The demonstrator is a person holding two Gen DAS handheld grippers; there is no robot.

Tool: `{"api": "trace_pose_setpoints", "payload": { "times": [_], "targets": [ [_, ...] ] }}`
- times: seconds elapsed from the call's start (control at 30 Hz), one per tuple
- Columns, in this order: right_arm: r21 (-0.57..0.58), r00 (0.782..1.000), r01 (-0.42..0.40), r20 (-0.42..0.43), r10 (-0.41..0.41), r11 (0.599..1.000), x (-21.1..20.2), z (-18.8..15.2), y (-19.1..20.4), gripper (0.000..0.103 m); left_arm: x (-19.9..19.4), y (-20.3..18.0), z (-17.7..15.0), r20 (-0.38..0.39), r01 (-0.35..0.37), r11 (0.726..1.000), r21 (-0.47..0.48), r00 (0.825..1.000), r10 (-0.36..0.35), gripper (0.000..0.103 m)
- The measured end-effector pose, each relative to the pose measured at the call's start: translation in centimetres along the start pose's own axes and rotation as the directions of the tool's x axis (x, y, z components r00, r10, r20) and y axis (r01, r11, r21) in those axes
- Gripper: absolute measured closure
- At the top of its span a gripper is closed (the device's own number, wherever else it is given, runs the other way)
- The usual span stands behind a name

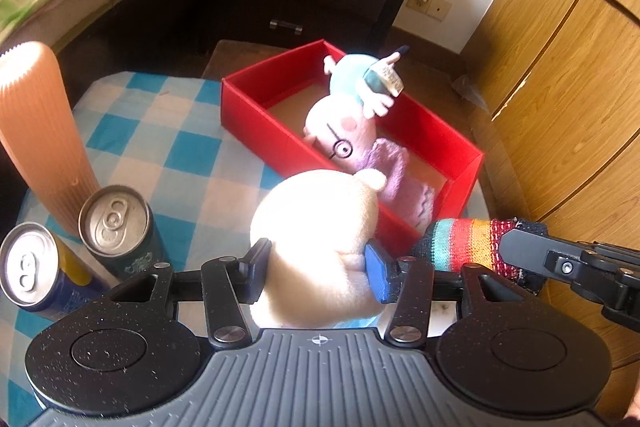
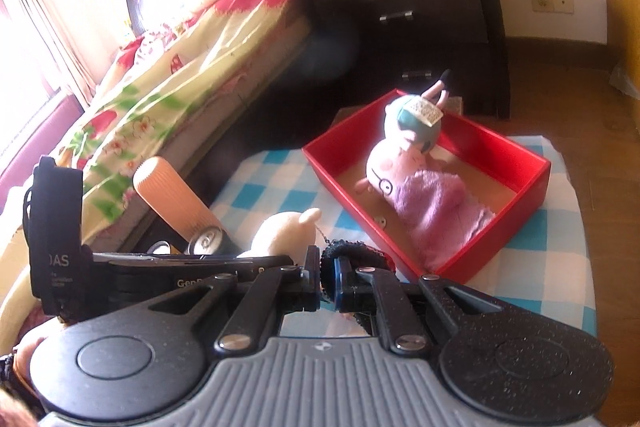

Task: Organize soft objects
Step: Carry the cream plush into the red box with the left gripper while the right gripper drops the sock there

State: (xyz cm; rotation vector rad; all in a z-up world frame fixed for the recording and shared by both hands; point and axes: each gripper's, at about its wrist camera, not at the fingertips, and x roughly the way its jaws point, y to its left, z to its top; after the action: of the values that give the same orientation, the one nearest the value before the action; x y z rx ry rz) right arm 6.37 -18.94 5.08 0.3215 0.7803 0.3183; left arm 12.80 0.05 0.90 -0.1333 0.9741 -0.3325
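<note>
Gripping the cream plush toy (image 1: 316,239), the left gripper (image 1: 316,267) should lift clear over the red cardboard box's (image 1: 256,115) wall (right gripper (image 2: 329,279) pinches the rainbow-striped knitted sock (image 1: 464,243)).

The left gripper (image 1: 316,269) has its jaws pressed against the sides of a cream plush toy (image 1: 316,239). Just right of it, the right gripper (image 2: 329,277) pinches a striped knitted sock (image 1: 468,245), jaws nearly touching.

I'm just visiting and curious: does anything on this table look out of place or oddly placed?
Mostly tidy. The pig toy lies tipped over in the red box, one leg poking above the rim. Two drink cans and a ribbed orange vase stand among the soft things. Each gripper holds something: left a cream plush, right a striped knit piece.
</note>
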Motion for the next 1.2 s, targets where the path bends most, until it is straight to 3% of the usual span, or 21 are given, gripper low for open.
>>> {"api": "trace_pose_setpoints", "payload": {
  "times": [0.57, 1.2],
  "targets": [
    [0.011, 0.984, -0.006, 0.179, 0.004, 1.0, -4.1, 2.9, 0.6, 0.103, -3.0, -2.6, 3.2, 0.125, 0.089, 0.996, -0.023, 0.988, -0.086, 0.052],
    [0.021, 0.969, 0.078, 0.232, -0.081, 0.997, -3.3, 5.3, -0.9, 0.103, -0.9, -4.5, 6.4, 0.165, 0.127, 0.991, -0.046, 0.979, -0.117, 0.052]
  ]
}}
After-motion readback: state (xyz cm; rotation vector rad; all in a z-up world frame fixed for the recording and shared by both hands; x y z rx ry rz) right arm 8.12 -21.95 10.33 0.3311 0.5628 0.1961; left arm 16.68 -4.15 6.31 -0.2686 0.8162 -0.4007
